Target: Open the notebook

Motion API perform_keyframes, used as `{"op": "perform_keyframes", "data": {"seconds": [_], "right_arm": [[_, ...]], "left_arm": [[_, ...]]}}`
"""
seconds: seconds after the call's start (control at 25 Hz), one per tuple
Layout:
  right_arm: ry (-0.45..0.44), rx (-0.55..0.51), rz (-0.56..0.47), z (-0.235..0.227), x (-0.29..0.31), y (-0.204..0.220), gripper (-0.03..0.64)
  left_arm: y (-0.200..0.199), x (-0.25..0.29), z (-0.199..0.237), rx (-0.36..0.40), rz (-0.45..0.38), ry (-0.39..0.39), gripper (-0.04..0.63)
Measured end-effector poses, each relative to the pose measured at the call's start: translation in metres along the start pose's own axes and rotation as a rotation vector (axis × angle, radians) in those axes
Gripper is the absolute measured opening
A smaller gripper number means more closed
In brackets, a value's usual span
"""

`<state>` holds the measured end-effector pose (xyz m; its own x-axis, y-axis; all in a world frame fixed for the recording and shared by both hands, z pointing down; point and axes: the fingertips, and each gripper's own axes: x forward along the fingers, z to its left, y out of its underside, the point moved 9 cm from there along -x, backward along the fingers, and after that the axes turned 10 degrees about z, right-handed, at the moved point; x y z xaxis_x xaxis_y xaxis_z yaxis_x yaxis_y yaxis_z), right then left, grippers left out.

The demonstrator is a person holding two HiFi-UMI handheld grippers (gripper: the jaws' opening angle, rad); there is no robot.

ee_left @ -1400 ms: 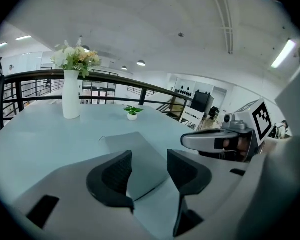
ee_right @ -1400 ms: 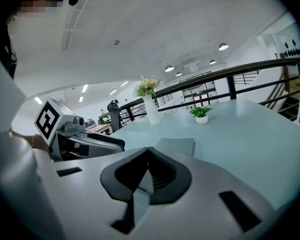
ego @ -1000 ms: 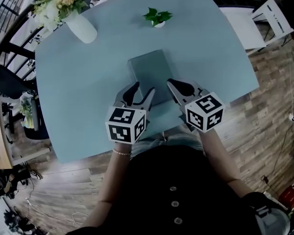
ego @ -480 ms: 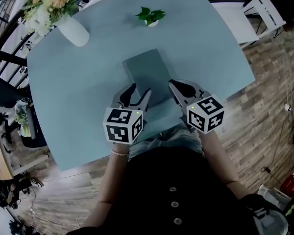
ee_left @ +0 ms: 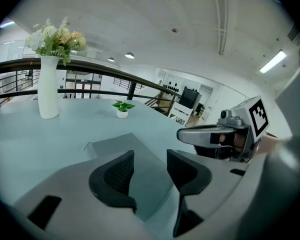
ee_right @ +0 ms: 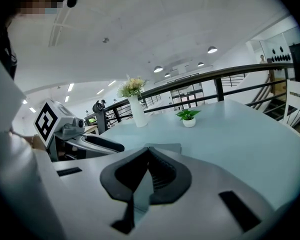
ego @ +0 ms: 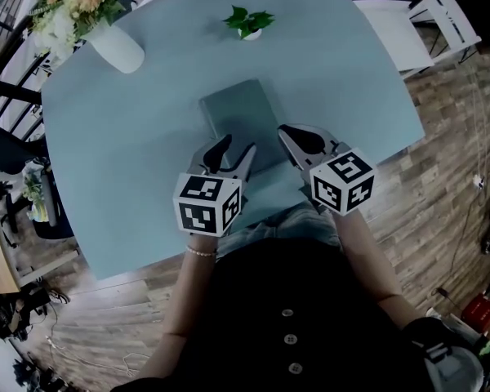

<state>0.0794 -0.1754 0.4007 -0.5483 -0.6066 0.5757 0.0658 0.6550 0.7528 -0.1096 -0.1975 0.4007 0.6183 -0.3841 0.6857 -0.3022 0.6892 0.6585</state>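
A closed grey-green notebook [ego: 238, 119] lies flat on the pale blue table [ego: 131, 137], in front of me. My left gripper [ego: 231, 149] hangs open over the notebook's near edge, nothing between its jaws. The left gripper view looks across the cover of the notebook [ee_left: 121, 145] through the left gripper [ee_left: 150, 170] gap. My right gripper [ego: 287, 134] is shut, its tips at the notebook's near right side. In the right gripper view the right gripper [ee_right: 149, 151] jaws meet just before the notebook [ee_right: 166, 148]. Whether they touch it I cannot tell.
A white vase of flowers [ego: 114, 46] stands at the table's far left. A small potted plant [ego: 248, 23] sits at the far middle. A white chair [ego: 445, 19] is off the table's right side. Wooden floor lies below the near edge.
The head view has drifted, so the table sits a little more to the left. Both grippers keep their places at the notebook's near edge; the left stays open, the right shut.
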Motion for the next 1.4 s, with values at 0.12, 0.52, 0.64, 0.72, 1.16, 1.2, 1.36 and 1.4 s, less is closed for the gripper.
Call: {"op": "perform_keyframes", "data": {"seconds": [0.12, 0.52, 0.64, 0.72, 1.16, 1.2, 1.36, 1.4], "right_arm": [[-0.013, -0.012, 0.007, -0.009, 0.000, -0.008, 0.005], [-0.022, -0.008, 0.018, -0.038, -0.008, -0.011, 0.005], [-0.020, 0.006, 0.021, -0.043, -0.010, -0.008, 0.005], [-0.016, 0.021, 0.025, -0.045, -0.013, -0.002, 0.005], [0.036, 0.126, 0.025, -0.057, -0.038, 0.036, 0.005], [0.042, 0.135, 0.024, -0.058, -0.040, 0.040, 0.005], [0.065, 0.180, 0.017, -0.058, -0.049, 0.057, 0.005], [0.069, 0.191, 0.016, -0.059, -0.051, 0.061, 0.005]], "left_arm": [[-0.006, 0.008, -0.005, 0.008, 0.017, 0.007, 0.216], [-0.014, 0.032, -0.024, 0.034, 0.076, 0.021, 0.216], [-0.015, 0.039, -0.029, 0.064, 0.109, 0.024, 0.216], [-0.013, 0.043, -0.034, 0.097, 0.137, 0.026, 0.216], [-0.001, 0.069, -0.061, 0.234, 0.246, 0.066, 0.193], [0.001, 0.072, -0.063, 0.260, 0.263, 0.065, 0.193], [0.009, 0.085, -0.074, 0.365, 0.328, 0.051, 0.192], [0.011, 0.089, -0.076, 0.375, 0.342, 0.053, 0.192]]}}
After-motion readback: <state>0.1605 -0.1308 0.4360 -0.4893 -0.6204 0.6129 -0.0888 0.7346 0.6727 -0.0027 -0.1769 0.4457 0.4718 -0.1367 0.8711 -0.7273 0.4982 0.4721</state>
